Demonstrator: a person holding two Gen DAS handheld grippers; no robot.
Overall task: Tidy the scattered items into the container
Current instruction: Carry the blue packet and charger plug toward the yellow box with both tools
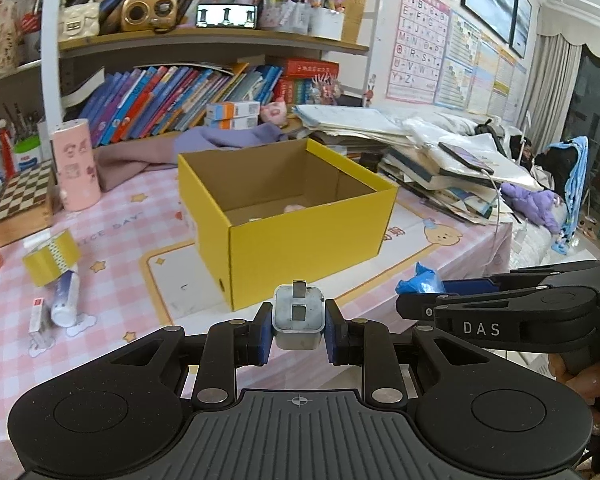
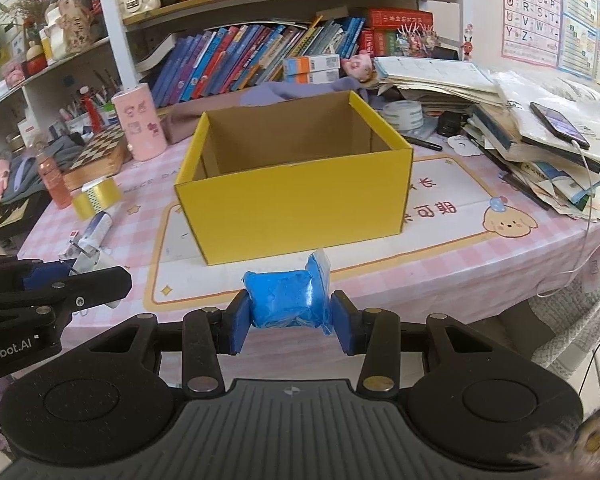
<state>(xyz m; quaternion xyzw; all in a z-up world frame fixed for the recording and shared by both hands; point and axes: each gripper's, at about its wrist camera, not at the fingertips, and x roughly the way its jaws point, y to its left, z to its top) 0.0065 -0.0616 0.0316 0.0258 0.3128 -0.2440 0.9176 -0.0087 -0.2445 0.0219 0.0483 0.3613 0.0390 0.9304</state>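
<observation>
An open yellow cardboard box stands mid-table, with something pale pink on its floor. My left gripper is shut on a small white plug adapter with metal prongs, held in front of the box's near corner. My right gripper is shut on a blue plastic packet, held in front of the box's near wall; it also shows in the left wrist view. A yellow tape roll, a white tube and a small white-red stick lie left of the box.
A pink cylinder, a chessboard box and an orange bottle stand at the left. A messy stack of books and papers with a phone fills the right. Bookshelves stand behind. The table's near edge is close to the grippers.
</observation>
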